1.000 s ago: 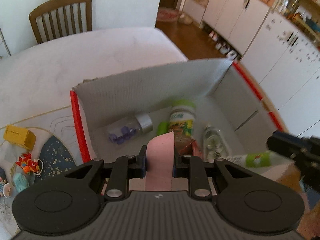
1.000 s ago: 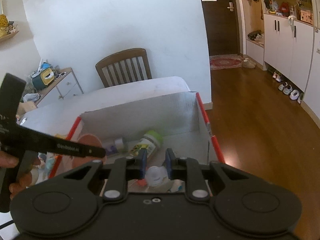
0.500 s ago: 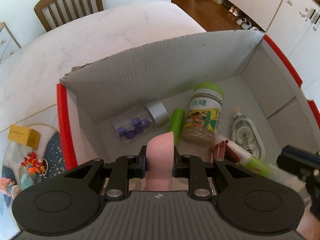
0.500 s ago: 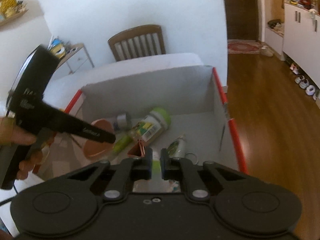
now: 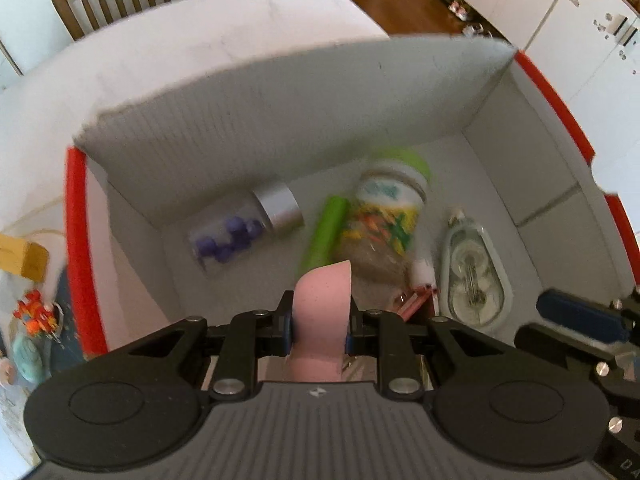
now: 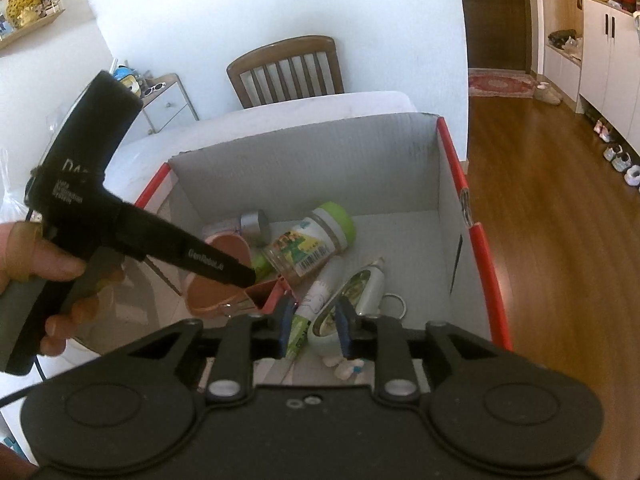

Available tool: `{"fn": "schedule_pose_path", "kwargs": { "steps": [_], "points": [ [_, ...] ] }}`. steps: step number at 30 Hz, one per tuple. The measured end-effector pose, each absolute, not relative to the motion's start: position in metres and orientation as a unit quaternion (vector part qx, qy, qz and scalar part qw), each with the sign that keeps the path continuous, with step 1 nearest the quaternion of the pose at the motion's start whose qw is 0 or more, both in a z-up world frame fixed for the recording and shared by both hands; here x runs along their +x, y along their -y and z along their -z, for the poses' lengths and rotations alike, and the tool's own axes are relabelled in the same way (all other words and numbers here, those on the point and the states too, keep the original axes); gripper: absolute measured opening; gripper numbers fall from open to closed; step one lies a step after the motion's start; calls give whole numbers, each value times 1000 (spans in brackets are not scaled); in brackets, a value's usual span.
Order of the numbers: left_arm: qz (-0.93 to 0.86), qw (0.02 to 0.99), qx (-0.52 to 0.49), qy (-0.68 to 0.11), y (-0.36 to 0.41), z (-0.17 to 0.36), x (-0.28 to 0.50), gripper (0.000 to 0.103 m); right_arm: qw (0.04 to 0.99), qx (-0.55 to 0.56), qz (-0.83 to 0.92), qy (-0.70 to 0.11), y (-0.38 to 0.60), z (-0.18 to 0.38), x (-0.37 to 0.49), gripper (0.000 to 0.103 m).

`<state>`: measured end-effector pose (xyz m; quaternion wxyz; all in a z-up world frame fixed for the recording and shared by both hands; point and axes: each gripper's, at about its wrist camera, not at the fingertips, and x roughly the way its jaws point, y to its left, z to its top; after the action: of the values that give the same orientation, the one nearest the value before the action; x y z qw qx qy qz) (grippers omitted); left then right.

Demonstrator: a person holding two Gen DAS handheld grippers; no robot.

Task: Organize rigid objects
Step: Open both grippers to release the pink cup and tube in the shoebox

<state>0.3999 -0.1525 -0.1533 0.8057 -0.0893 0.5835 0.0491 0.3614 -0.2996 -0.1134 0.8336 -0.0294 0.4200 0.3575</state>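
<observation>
A grey cardboard box (image 5: 280, 120) with red edges holds a green-lidded jar (image 5: 384, 216), a clear bottle of purple beads (image 5: 240, 228), a green tube (image 5: 326, 228) and a tape dispenser (image 5: 472, 272). My left gripper (image 5: 320, 320) points steeply down into the box and is shut on a pink cup (image 5: 322, 300). In the right wrist view the cup (image 6: 216, 276) hangs low inside the box's left side. My right gripper (image 6: 315, 322) hovers over the near right part, its jaws opening. A white and green tube (image 6: 316, 300) lies under them, free of the pads.
The box stands on a white table (image 5: 200, 40) with a wooden chair (image 6: 286, 68) behind it. A yellow block (image 5: 20, 256) and small toys (image 5: 36, 312) lie left of the box. Wooden floor (image 6: 560, 200) and white cabinets are to the right.
My left gripper tipped downward and sank into the box with the pink cup. My right gripper's jaws parted, and the white and green tube they held now lies in the box.
</observation>
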Motion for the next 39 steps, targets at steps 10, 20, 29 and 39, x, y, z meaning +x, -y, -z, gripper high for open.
{"fn": "schedule_pose_path", "kwargs": {
  "steps": [10,20,29,39],
  "points": [
    [-41,810,-80,-580,162,150,392,22,833,-31,-351,-426,298,111,361,35],
    [-34,838,-61,-541,166,125,372,22,839,-37,-340,-423,295,107,354,42],
    [-20,865,-58,-498,166,93,342,22,848,-36,-335,-410,292,93,342,48],
    [-2,888,-66,-455,152,64,306,22,861,-37,-322,-393,283,75,324,56]
  ]
}}
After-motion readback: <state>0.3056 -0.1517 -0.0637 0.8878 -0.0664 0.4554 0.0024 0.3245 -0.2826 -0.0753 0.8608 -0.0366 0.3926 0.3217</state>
